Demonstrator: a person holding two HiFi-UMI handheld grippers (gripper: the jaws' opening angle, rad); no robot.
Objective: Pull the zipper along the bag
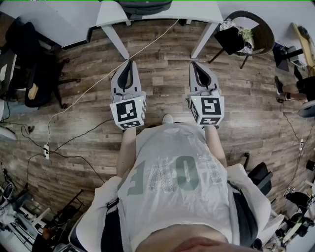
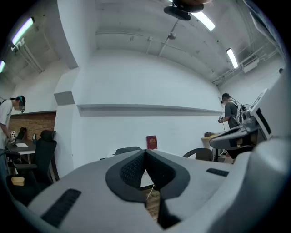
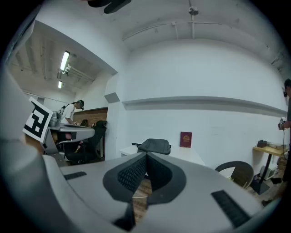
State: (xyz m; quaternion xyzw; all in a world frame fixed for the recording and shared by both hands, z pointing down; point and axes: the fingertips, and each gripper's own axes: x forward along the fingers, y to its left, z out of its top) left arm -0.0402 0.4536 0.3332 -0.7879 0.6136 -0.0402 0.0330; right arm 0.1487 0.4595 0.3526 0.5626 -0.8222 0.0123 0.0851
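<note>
Standing in front of a white table, the person is holding both tools out side by side over the wooden floor, tips pointing at the table. The left gripper is sitting with its jaws pressed fully together and nothing pinched between them (its own camera is showing the two dark ribbed pads meeting in a line, with a sliver of floor peeking through lower down). Same deal with the right gripper: jaws closed tight, gripping nothing. The two are hanging near each other but apart, both in mid-air.

The bag is lying on the table, dark and fairly flat, well ahead of both grippers and out of contact with them. In the head view it's only peeking in at the very top edge. I'm not managing to pick out the zipper in any view, it's too small. A small red booklet is standing upright against the white wall, just right of the bag in the right gripper view.

Other stuff: a pale cable is running across the floor from under the table toward the left, and a round dark chair is sitting right of the table with some clutter on it. Another person is standing at a desk off to the side.
</note>
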